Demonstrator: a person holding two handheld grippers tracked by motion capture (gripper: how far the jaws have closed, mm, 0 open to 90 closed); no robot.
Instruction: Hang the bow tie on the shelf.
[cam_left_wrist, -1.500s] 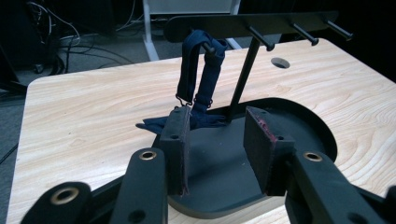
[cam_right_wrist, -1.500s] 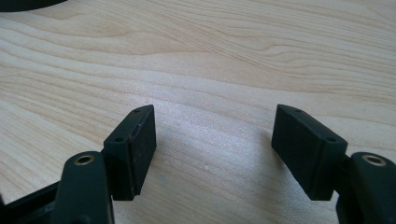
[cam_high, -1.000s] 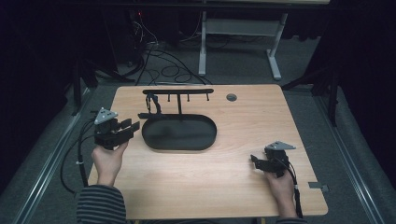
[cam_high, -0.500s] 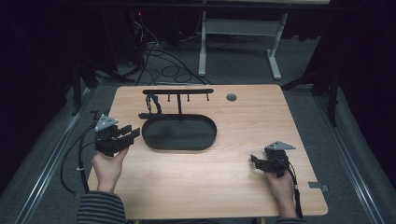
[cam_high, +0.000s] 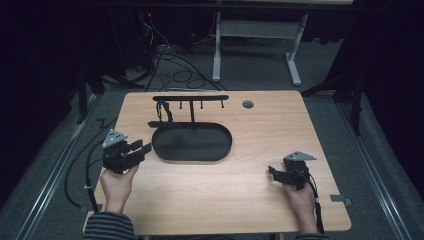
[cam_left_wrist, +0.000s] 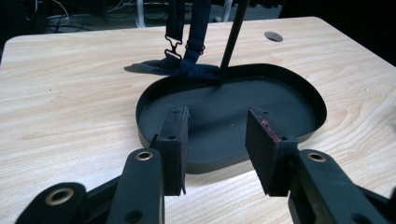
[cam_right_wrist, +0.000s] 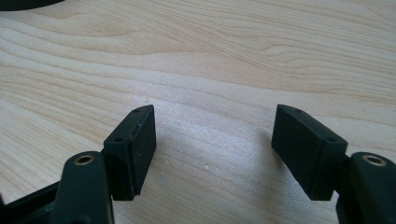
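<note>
The black oval tray (cam_high: 192, 143) is taken as the landmark, lying on the wooden table (cam_high: 235, 200) with a thin upright post rising from its far rim to a black hook bar (cam_high: 190, 98). From that bar a dark strap (cam_high: 164, 112) with a metal clasp is seen hanging, its lower end pooled on the wood just beside the tray's far left rim. And now the left gripper (cam_high: 139, 149) is held just off the tray's left edge, aimed across it; its jaws are seen apart, nothing is caught between them, and in the left gripper view the left gripper (cam_left_wrist: 217, 135) is framed over the tray's near rim with the strap (cam_left_wrist: 189, 51) beyond. The right gripper (cam_high: 274, 172) is held low over bare wood, well apart from the tray's right end. In the right gripper view the right gripper (cam_right_wrist: 214, 140) is shown with its jaws spread wide and nothing but wood grain between them.
</note>
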